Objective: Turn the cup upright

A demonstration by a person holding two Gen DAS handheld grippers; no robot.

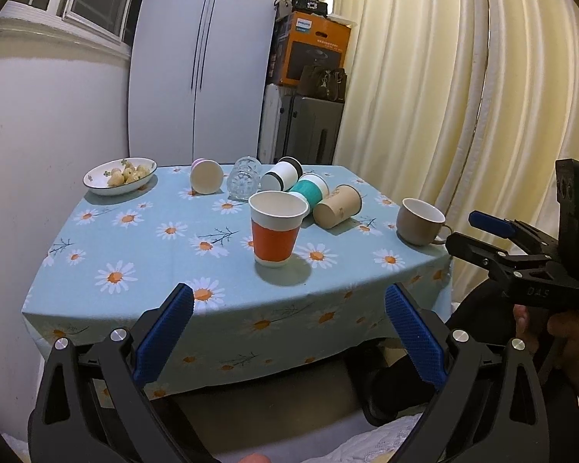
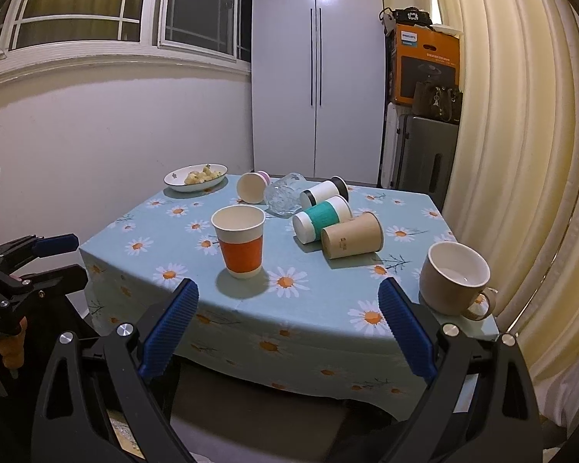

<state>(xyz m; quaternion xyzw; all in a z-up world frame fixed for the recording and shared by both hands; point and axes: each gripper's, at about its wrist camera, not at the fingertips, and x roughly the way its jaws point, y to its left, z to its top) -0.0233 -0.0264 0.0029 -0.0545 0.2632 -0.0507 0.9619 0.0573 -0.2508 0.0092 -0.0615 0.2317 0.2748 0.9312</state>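
At the bottom of the left wrist view the left tool (image 1: 288, 306) stands with its blue pads spread wide and nothing between them, short of the table's (image 1: 135, 308) near edge. The right tool (image 2: 287, 303) fills the bottom of its own view in the same way, gaping and empty; in the left view it shows at the right edge, its black body stamped with letters that read roughly "DAS".

Just past the near edge, in the middle of the frame, an orange-banded paper cup (image 1: 277, 228) stands upright, mouth up. At the right, near the table's corner, a beige mug (image 2: 454, 278) also stands upright, handle toward the lower right.

Behind the orange cup lies a cluster of tipped cups: a brown paper cup (image 2: 352, 235) with a small unreadable mark, a teal-banded cup (image 2: 321, 218) touching it, a black-banded white cup (image 2: 323, 192), a clear glass (image 2: 283, 193) and a pink-based cup (image 2: 252, 186), all on their sides.

At the far left sits a dish of food (image 2: 195, 177).

Beyond the table, at the upper right, an orange box (image 1: 314, 48) reads "PHILIPS".
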